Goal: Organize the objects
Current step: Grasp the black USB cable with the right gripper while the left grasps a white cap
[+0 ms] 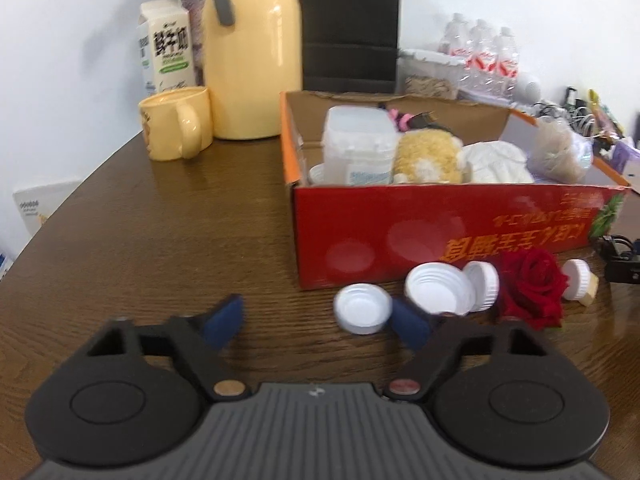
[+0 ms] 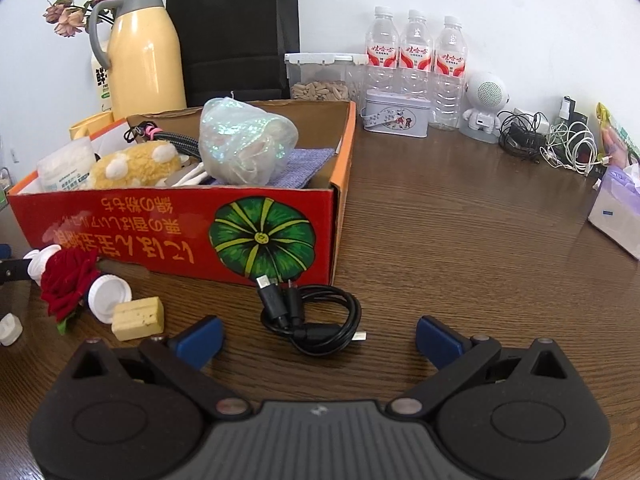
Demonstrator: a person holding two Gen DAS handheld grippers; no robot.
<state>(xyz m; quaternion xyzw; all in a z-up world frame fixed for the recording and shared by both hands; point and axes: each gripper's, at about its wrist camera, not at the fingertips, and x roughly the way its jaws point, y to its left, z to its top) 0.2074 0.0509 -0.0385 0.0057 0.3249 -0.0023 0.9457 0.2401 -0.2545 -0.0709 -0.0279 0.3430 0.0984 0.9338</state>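
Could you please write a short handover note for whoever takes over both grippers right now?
Left gripper: open, nothing held, low over the table; a white cap lies beside its right finger.
Right gripper: open, empty, with the coiled black cable lying between its fingers.
Done: the red box already holds a plush toy, a bag and cloths.
Left: three more white caps, the red rose, the yellow block and the cable are outside the box.

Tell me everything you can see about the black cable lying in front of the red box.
The black cable is a thin, glossy cord wound into a loose coil, lying flat on the brown wooden table just before the red box. Two small plug ends point toward the box; a metal plug sticks out right. Nothing grips it.
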